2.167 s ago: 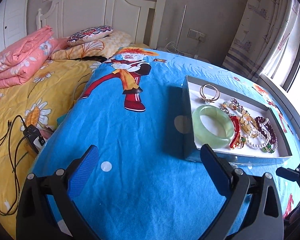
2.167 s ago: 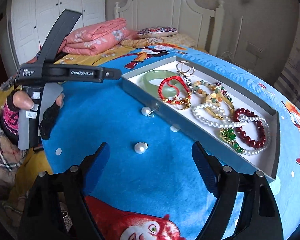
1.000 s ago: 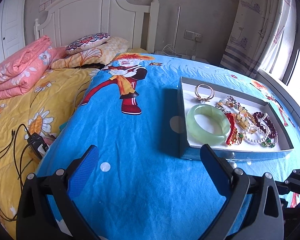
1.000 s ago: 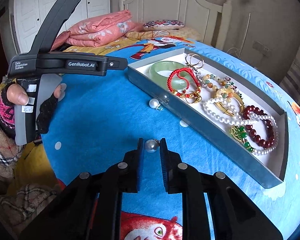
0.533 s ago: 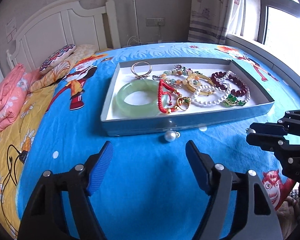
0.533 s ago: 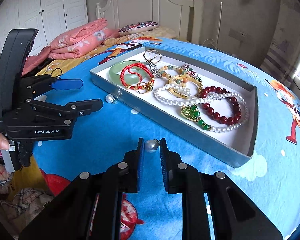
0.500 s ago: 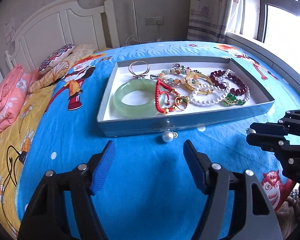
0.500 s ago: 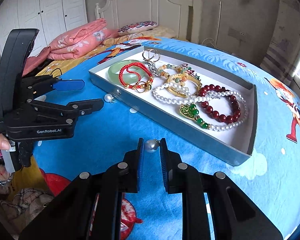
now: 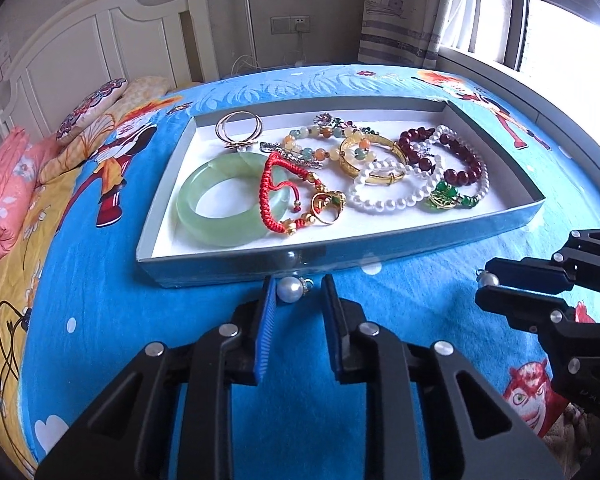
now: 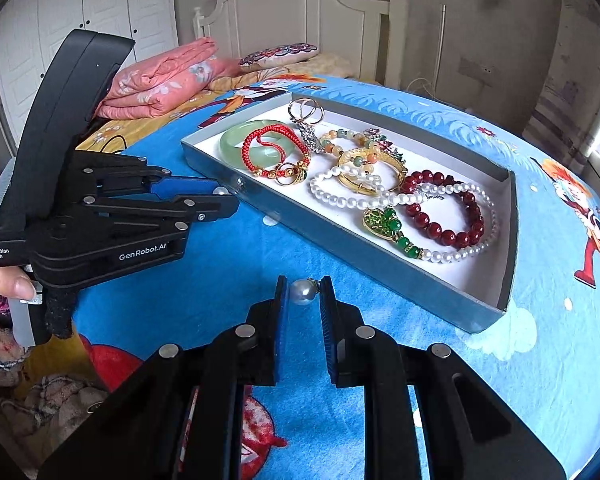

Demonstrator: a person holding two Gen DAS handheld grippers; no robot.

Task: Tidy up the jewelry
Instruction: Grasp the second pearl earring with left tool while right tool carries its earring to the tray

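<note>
A grey tray (image 9: 496, 222) (image 10: 340, 236) on the blue bedspread holds a green jade bangle (image 9: 220, 200), a red cord bracelet (image 9: 270, 196), gold rings, a pearl bracelet (image 9: 384, 198) and a dark red bead bracelet (image 10: 444, 208). My left gripper (image 9: 298, 292) (image 10: 224, 200) is shut on a pearl earring (image 9: 290, 289) (image 10: 221, 191) right at the tray's near wall. My right gripper (image 10: 304, 292) (image 9: 482, 286) is shut on a second pearl earring (image 10: 303, 291) (image 9: 488, 279), held above the bedspread near the tray's front right.
A white headboard (image 9: 100, 56), a patterned pillow (image 9: 92, 108) and folded pink quilts (image 10: 164, 76) lie at the bed's far end. A black charger cable (image 9: 12, 332) lies on the yellow sheet at left. A window (image 9: 560, 20) is at right.
My left gripper has moved forward to the pearl earring beside the tray and closed on it. My right gripper stays shut on its pearl.
</note>
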